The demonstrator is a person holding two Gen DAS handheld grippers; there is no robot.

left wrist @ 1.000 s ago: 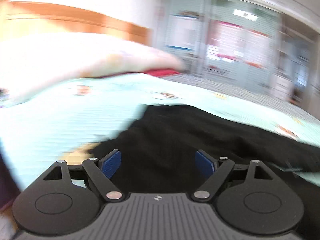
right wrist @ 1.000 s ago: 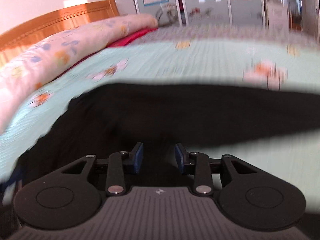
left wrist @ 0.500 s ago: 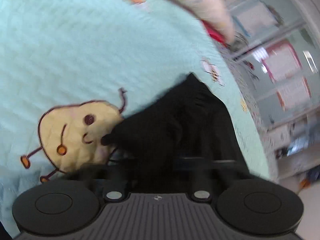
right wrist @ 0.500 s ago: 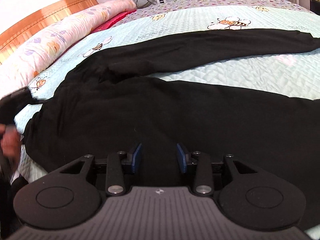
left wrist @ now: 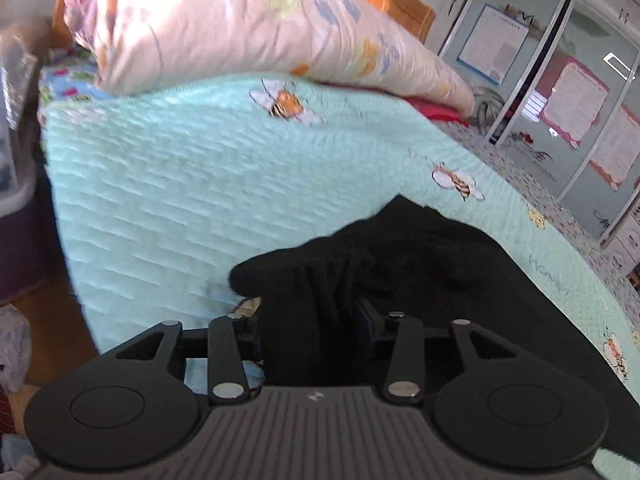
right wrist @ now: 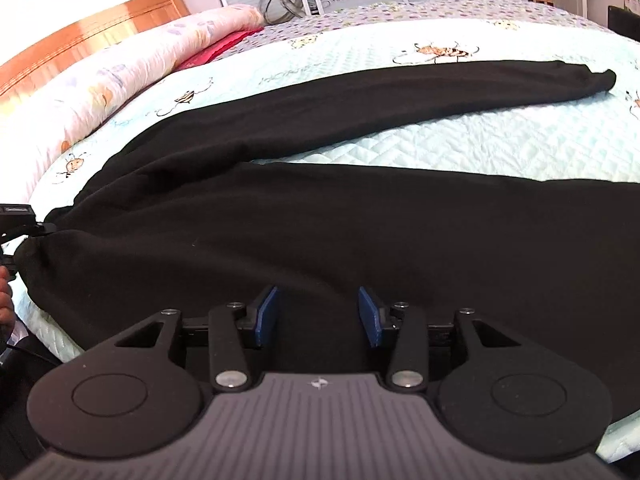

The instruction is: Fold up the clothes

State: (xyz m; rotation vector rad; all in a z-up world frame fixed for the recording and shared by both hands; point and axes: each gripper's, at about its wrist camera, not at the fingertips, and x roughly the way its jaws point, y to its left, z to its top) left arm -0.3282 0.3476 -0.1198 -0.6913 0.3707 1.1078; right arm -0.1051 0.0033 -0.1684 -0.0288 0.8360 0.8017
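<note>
Black garment (right wrist: 320, 216) spread across the mint quilted bedspread (right wrist: 500, 140), one long part stretched toward the far side. Left gripper (left wrist: 310, 320), its jaws just reopened partway, has bunched black cloth between them; whether it pinches cannot be told. Right gripper (right wrist: 318, 312), jaws just widening, hovers released above the fabric.
</note>
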